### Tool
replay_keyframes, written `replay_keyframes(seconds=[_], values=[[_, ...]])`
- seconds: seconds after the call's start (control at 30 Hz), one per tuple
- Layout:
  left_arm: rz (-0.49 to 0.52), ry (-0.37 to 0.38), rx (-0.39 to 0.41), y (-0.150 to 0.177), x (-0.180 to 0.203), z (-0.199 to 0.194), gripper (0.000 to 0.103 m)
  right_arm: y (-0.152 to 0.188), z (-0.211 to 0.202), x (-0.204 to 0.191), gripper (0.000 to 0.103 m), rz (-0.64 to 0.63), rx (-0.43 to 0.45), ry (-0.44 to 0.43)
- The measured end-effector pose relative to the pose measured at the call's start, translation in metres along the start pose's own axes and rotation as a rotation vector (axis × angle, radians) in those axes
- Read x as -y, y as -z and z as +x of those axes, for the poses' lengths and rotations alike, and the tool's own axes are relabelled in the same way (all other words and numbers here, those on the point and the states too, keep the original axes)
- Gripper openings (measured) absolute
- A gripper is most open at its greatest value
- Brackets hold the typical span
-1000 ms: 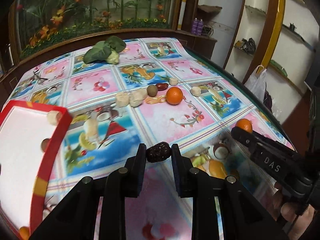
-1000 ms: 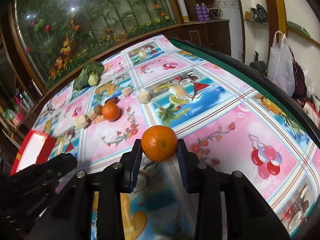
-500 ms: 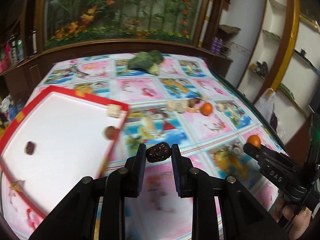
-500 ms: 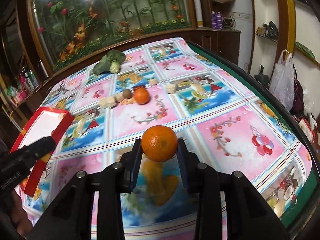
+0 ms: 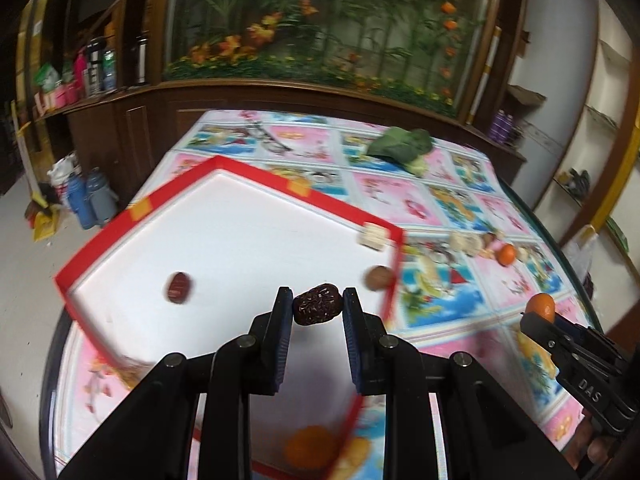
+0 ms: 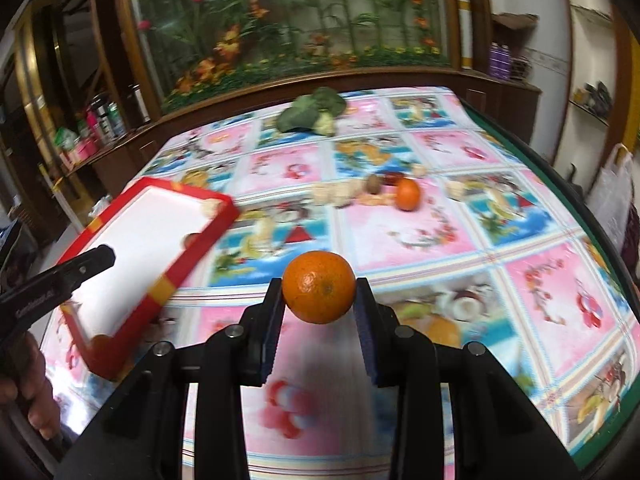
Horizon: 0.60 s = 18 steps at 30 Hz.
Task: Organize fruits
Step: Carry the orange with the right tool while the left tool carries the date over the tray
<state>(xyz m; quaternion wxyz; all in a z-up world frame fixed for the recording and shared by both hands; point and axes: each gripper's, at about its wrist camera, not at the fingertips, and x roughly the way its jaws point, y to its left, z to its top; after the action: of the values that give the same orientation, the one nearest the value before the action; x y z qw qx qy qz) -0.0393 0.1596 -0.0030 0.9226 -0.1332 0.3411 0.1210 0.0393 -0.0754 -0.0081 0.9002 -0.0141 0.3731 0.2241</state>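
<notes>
On the desk point(image 6: 400, 240) the red tray point(image 5: 320, 200) holds few fruits; left gripper point(image 5: 318, 310) fingers grasp a date point(image 5: 318, 310), right gripper point(image 6: 319, 298) fingers an orange point(image 6: 319, 292); several fruits point(image 6: 360, 194) remain outside.

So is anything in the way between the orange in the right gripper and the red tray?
Nothing visible blocks it. The orange is clamped in the right gripper above bare tablecloth, and the red tray lies off to its left. The left gripper, holding a date, is already over the tray.

Leafy greens point(image 6: 314, 114), white plastic bag point(image 6: 610, 196), bottles point(image 5: 90, 200)
</notes>
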Motion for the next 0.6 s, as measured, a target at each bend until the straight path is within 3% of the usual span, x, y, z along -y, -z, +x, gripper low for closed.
replay_keyframes(seconds=[0.6], values=[[-0.091, -0.189, 0.000, -0.022, -0.082, 0.018, 0.024, -0.029, 0.056, -0.120, 0.037, -0.182, -0.051, -0.178]])
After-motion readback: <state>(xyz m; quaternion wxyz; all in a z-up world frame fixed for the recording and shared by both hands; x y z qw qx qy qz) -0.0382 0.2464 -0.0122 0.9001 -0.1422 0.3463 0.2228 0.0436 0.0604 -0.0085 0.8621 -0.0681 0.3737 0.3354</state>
